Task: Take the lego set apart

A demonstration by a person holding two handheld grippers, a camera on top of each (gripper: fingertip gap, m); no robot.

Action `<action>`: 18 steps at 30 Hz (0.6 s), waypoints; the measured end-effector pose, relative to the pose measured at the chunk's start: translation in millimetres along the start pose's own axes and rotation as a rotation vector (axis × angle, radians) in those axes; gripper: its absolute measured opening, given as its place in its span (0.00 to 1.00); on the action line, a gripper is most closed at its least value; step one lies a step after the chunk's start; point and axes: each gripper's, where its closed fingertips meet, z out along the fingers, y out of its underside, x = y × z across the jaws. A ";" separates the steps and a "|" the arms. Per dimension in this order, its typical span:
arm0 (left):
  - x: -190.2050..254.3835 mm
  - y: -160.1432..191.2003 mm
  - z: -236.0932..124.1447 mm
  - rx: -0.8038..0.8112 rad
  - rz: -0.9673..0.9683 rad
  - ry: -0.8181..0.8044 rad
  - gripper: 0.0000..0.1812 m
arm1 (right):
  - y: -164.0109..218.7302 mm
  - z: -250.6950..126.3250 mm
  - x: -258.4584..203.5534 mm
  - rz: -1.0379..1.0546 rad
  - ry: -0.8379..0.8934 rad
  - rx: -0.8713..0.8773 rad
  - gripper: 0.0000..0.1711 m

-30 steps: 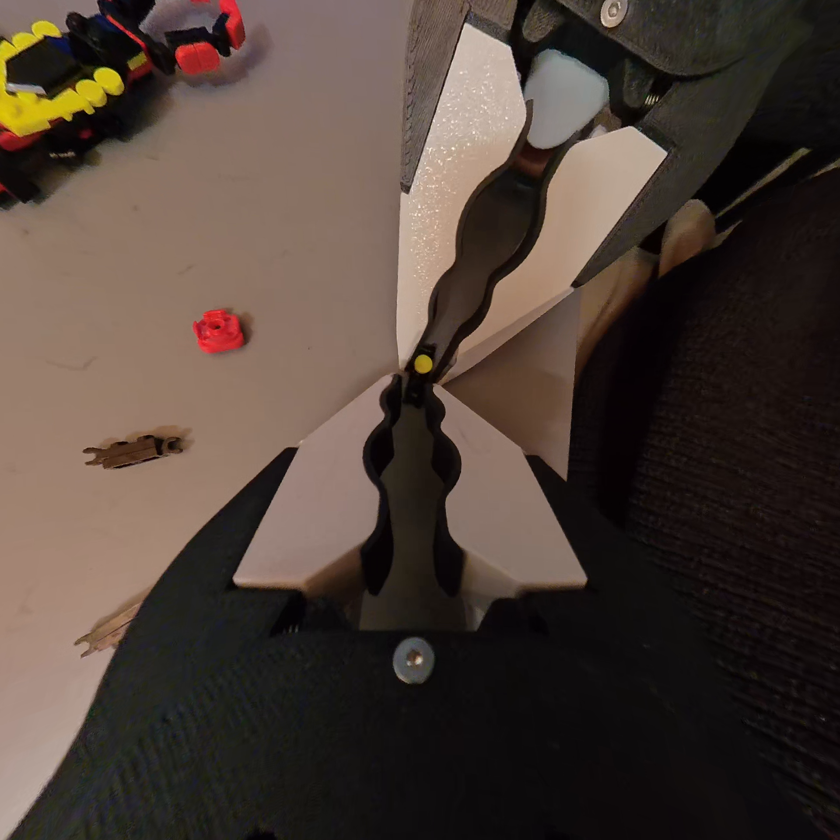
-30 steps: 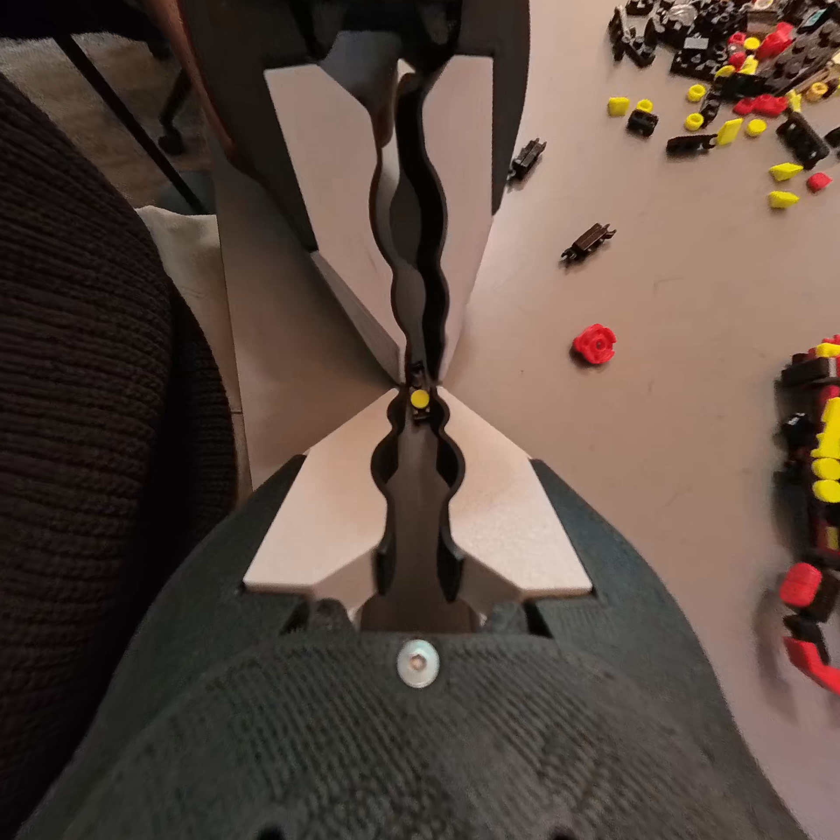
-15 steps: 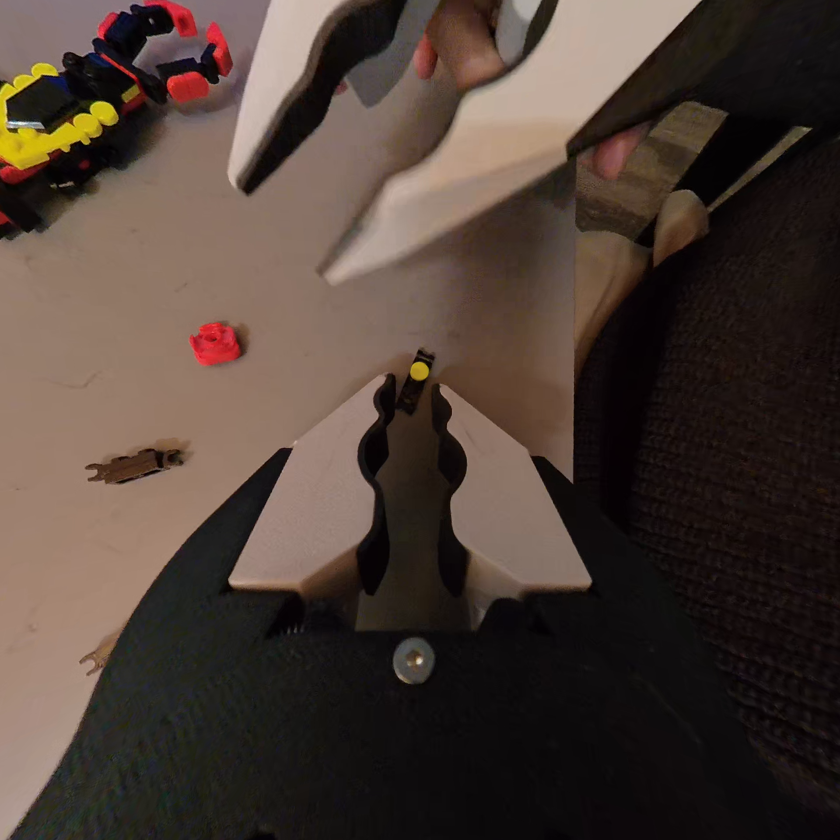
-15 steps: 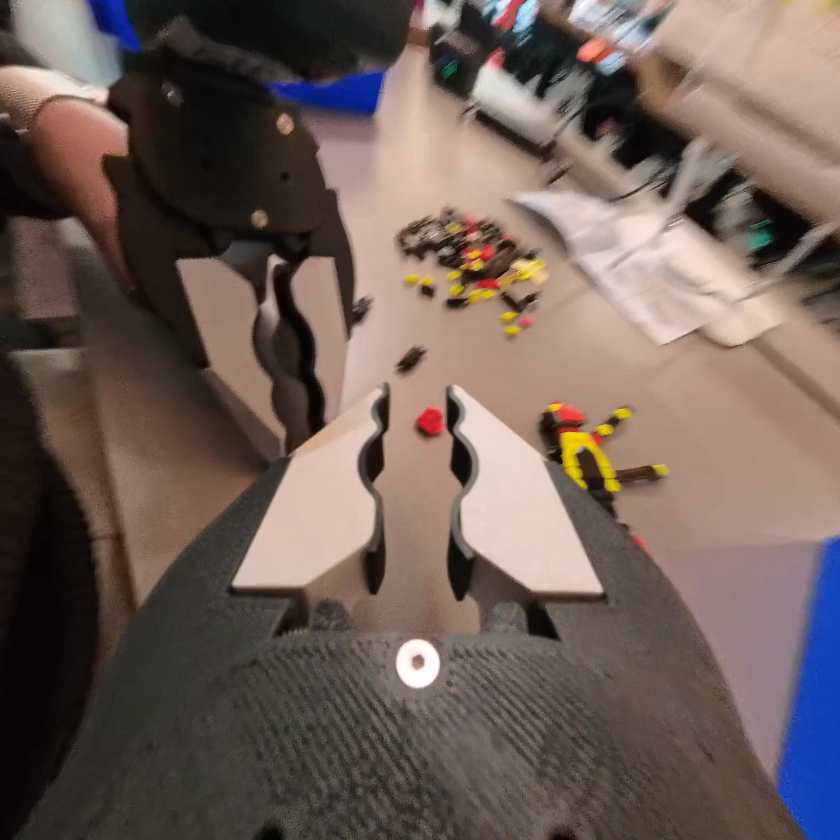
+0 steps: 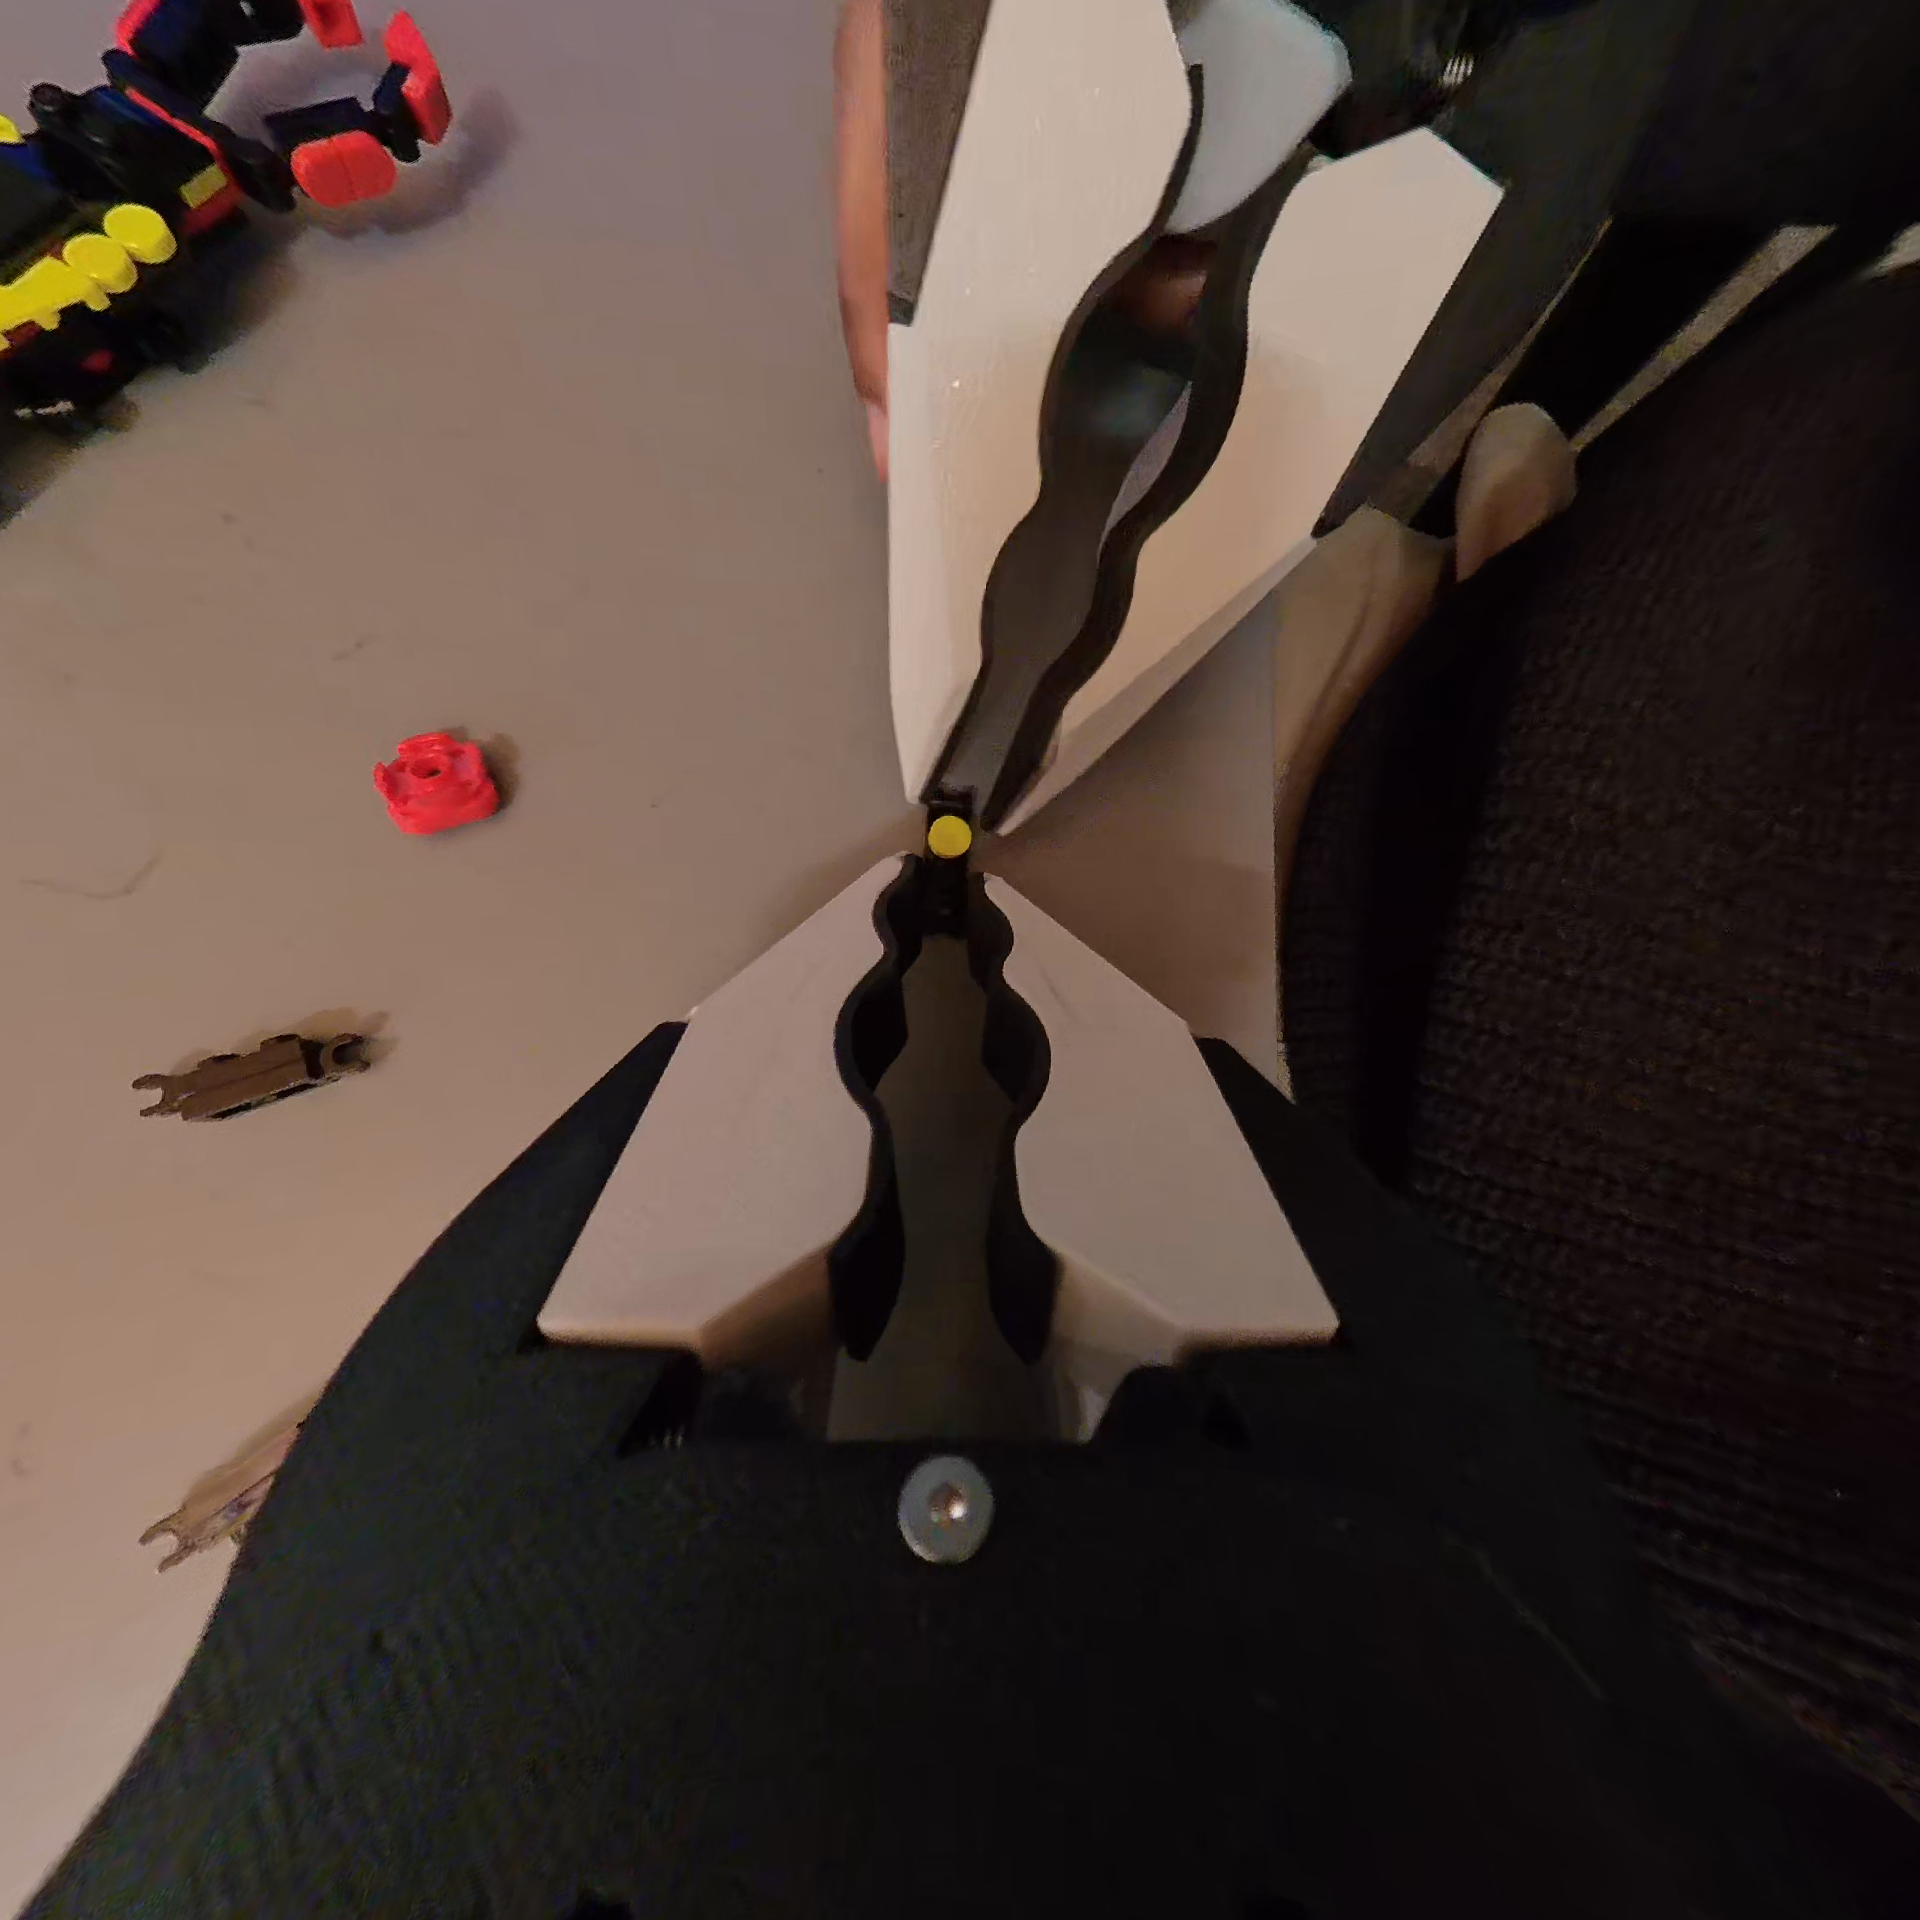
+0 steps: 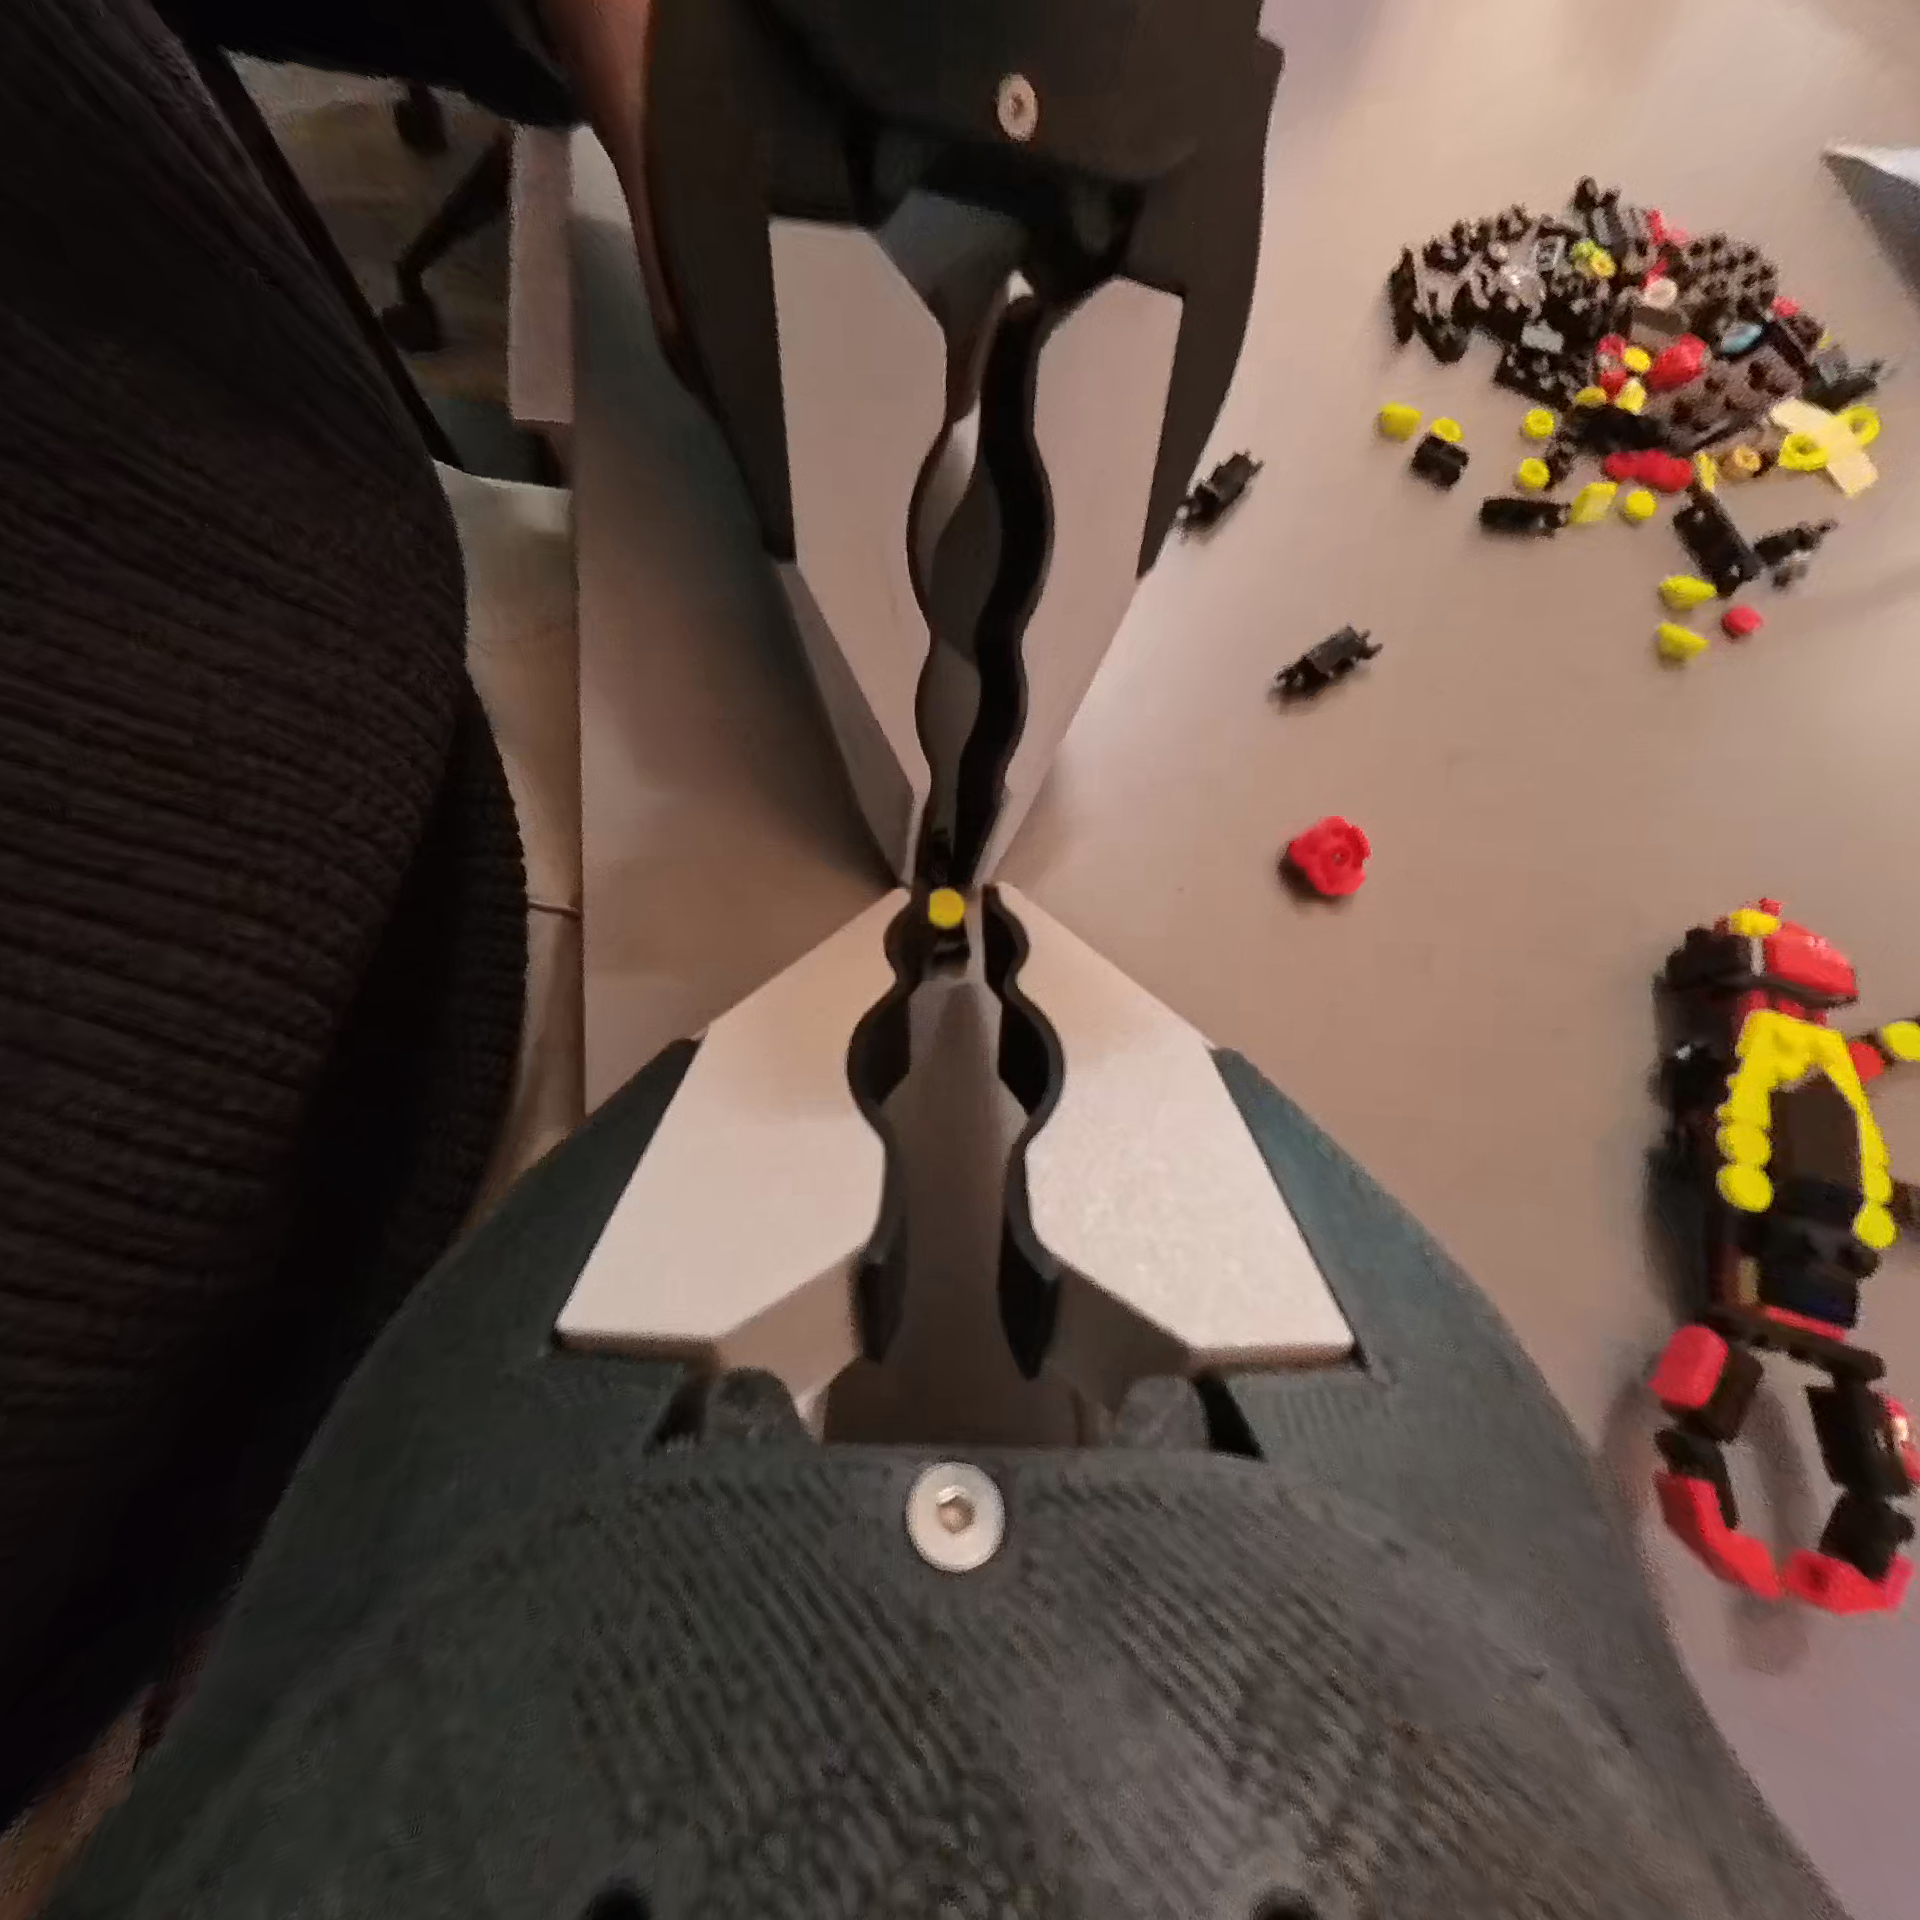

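Observation:
A small black lego piece with a yellow stud [image 5: 948,834] is held above the table's near edge. My left gripper [image 5: 940,883] is shut on its near end. My right gripper [image 5: 961,800] comes from the opposite side, tip to tip, and is shut on the other end. In the right wrist view the same piece [image 6: 945,906] sits between my right gripper [image 6: 948,920] and the left gripper [image 6: 951,842]. The partly built black, yellow and red lego model [image 6: 1797,1195] lies on the table; it also shows in the left wrist view [image 5: 104,208].
A red round piece [image 5: 434,784] [image 6: 1328,854] and dark clip pieces [image 5: 255,1075] [image 6: 1325,660] lie loose on the grey table [image 5: 520,520]. A pile of loose pieces [image 6: 1662,395] is at the far side. A person's dark knitted clothing [image 5: 1610,1039] lies beside the grippers.
Half a second ago my right gripper was open and lifted away while the left kept the piece. Now the right gripper is back and shut on the piece's far end.

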 end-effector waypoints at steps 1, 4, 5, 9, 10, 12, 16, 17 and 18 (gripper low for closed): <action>0.5 -0.1 0.1 -0.004 0.009 0.000 0.04 | -1.8 0.3 -0.6 -0.015 -0.013 -0.002 0.07; 0.7 -0.2 0.2 -0.012 0.013 0.004 0.04 | 4.0 1.8 1.7 -0.083 -0.033 -0.042 0.09; 0.7 -0.1 0.2 -0.014 0.014 0.005 0.04 | 7.4 2.9 0.9 -0.093 -0.059 -0.054 0.08; 0.7 -0.3 0.2 -0.029 0.024 -0.002 0.04 | 7.2 4.9 -2.5 -0.066 -0.168 -0.032 0.06; 0.7 -0.3 0.2 -0.031 0.023 -0.003 0.03 | 7.4 5.7 -2.8 -0.060 -0.185 -0.033 0.06; 0.8 -0.8 0.2 -0.027 0.020 0.003 0.03 | 8.4 7.1 -4.2 -0.055 -0.209 -0.034 0.06; 0.6 -2.2 1.0 0.006 0.006 0.024 0.03 | 9.8 7.4 -4.7 -0.059 -0.201 -0.039 0.04; 0.4 -2.4 0.9 0.008 -0.002 0.028 0.03 | 9.6 7.5 -4.5 -0.059 -0.198 -0.041 0.04; -0.1 -3.0 0.7 0.012 -0.004 0.028 0.04 | 9.3 7.9 -4.4 -0.053 -0.195 -0.040 0.04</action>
